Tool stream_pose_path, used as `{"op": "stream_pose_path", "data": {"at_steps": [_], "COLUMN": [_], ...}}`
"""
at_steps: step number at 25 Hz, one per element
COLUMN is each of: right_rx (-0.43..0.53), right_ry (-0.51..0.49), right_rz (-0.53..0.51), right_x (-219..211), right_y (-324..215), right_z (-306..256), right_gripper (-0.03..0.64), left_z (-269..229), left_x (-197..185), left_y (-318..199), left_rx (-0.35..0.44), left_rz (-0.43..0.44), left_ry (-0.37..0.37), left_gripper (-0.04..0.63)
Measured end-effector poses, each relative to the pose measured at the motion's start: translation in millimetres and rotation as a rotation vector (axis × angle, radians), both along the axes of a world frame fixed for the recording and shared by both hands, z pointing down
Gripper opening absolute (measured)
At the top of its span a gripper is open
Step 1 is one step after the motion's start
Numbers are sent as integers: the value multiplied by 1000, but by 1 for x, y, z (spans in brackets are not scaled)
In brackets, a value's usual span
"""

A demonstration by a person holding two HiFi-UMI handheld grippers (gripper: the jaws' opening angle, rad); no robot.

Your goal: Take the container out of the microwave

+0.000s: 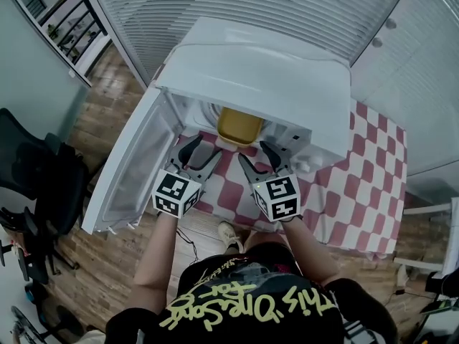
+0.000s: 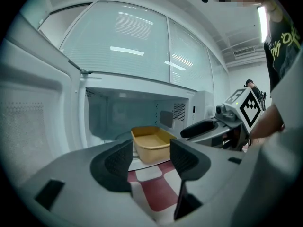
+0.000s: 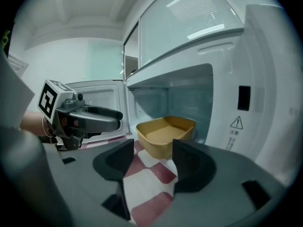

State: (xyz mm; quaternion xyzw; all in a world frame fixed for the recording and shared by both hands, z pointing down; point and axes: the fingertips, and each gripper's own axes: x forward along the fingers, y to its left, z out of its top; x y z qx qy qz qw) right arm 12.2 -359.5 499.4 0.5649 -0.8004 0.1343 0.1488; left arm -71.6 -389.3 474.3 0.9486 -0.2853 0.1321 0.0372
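Observation:
A yellow rectangular container stands empty inside the open white microwave, near the front of its cavity. Both grippers hover side by side just in front of the opening and point at it. My left gripper is open with nothing between its jaws; in the left gripper view the container shows beyond the gap of the left gripper. My right gripper is open and empty too, with the container ahead of the right gripper. Neither gripper touches the container.
The microwave door hangs wide open to the left, close beside my left gripper. The microwave sits on a red-and-white checked tablecloth. Its control panel wall stands to the right of the cavity. A black chair is on the wooden floor at the left.

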Motion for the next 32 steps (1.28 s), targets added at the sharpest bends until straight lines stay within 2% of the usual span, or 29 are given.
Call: {"op": "stream_pose_path", "data": {"at_steps": [11, 17, 28, 32], "right_rx": [-37, -18, -43, -37], "right_ry": [14, 66, 21, 37], "right_rz": [37, 29, 37, 34], "right_x": [4, 4, 4, 3], "right_y": [-8, -15, -23, -24], "right_z": [17, 23, 32, 35], "right_gripper": [247, 249, 258, 258], "left_z": [30, 45, 55, 57], "left_x": [9, 13, 23, 27], "left_y": [-8, -11, -17, -21], "left_rx": [-34, -56, -73, -71], "left_rz": [42, 59, 127, 145], "left_ry": [-31, -49, -52, -56], "left_gripper": [247, 255, 264, 265]}}
